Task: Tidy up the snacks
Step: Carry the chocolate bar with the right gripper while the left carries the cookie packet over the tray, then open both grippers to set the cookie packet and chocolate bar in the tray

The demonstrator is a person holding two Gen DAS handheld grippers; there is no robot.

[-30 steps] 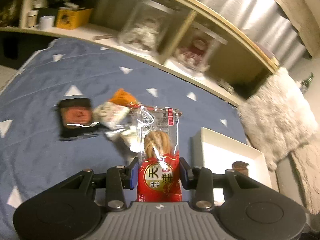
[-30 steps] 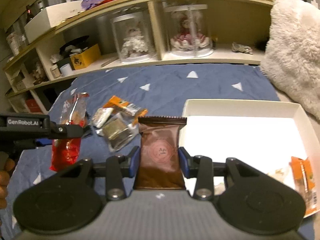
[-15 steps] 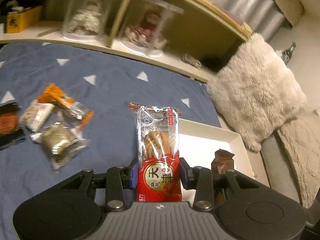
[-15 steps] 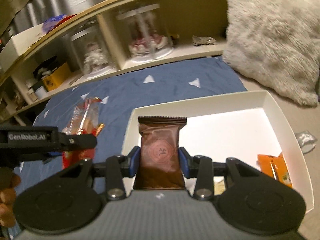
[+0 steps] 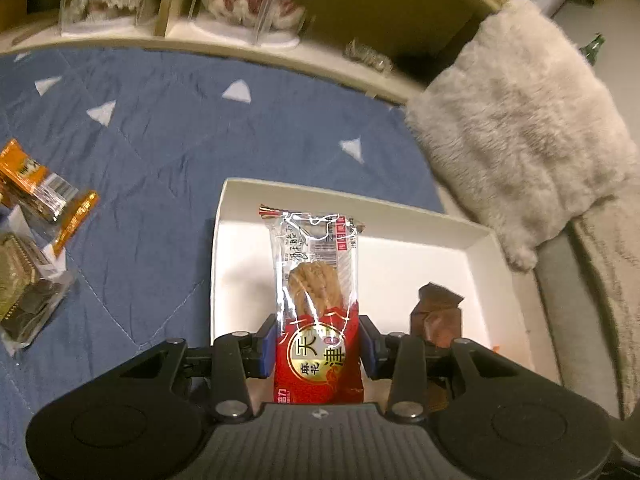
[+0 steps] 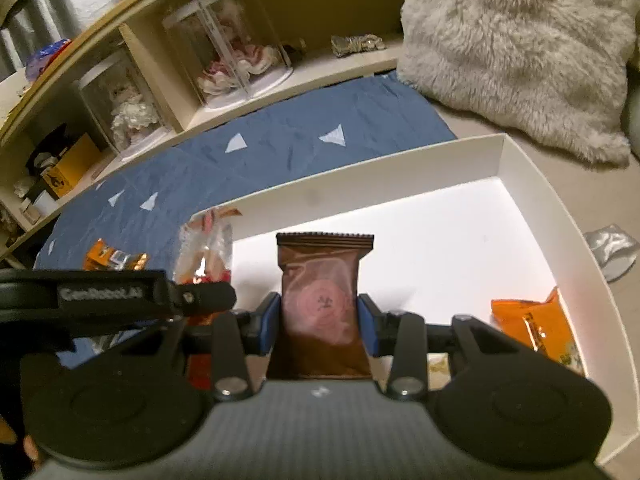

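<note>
left wrist view: the left gripper (image 5: 318, 350) is seen closed on a red-and-clear twisted dough snack pack (image 5: 316, 300), which is held upright between the blue finger pads (image 5: 267, 345).
landmark: a white tray (image 5: 486, 254) is laid on a blue quilt with white triangles (image 5: 160, 128); every place below is given relative to this tray.
held pack, left: the twisted dough snack pack is held over the tray's near left part, its clear top raised above the tray floor.
brown packet seen from the left: a brown wrapped snack (image 5: 438, 314) is seen over the tray, just right of the red pack.
outside the tray: an orange-ended clear packet (image 5: 46, 192) and a dark green-brown packet (image 5: 22, 292) are left on the quilt, well to the tray's left.
beyond the tray: a fluffy beige cushion (image 5: 520, 128) is set past the far right corner; a wooden shelf (image 5: 224, 46) with clear display cases (image 5: 244, 0) is lined up behind the quilt.
right wrist view: the right gripper (image 6: 318, 318) is clamped on the brown wrapped snack (image 6: 322, 304), held upright over the tray's near middle.
inside the tray: an orange packet (image 6: 534, 328) is laid by the tray's right wall (image 6: 568, 232).
left gripper from the right: its black body (image 6: 120, 294) is seen at the tray's left edge, with the red pack (image 6: 208, 248) partly hidden behind it.
outside right: a crumpled silver wrapper (image 6: 610, 246) is lying just outside the right wall.
</note>
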